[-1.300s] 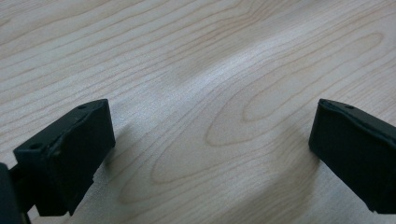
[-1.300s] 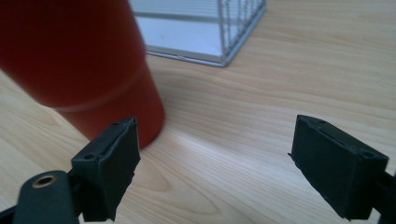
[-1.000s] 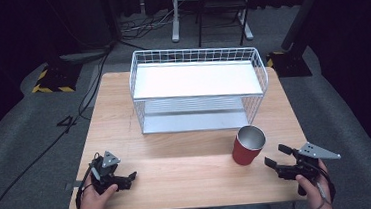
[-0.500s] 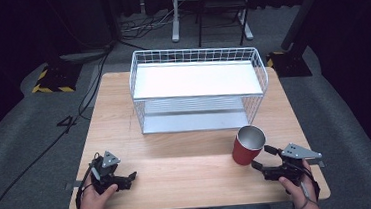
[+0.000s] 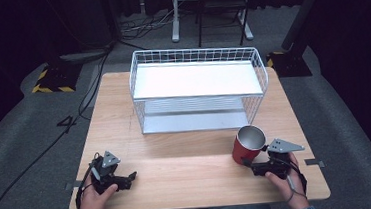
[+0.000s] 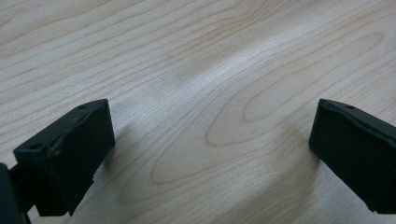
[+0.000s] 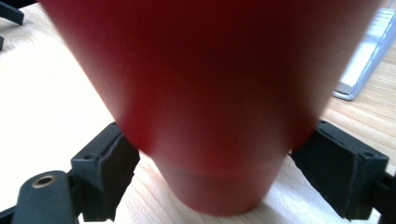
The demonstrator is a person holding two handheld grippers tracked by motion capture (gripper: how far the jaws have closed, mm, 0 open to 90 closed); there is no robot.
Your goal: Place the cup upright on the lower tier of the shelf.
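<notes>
The red cup (image 5: 247, 146) is standing upright on the table (image 5: 189, 179), mouth upward, axis vertical, just before the wire rack (image 5: 197, 91). It is being flanked low down by the right gripper (image 7: 210, 163), jaws wide, contact indiscernible. The left gripper (image 5: 129, 178) is being held wide open, empty.

Matt pale wood table (image 5: 188, 169), white wire-metal rack (image 5: 197, 86), smooth red cup (image 5: 247, 145) with metallic inside.
</notes>
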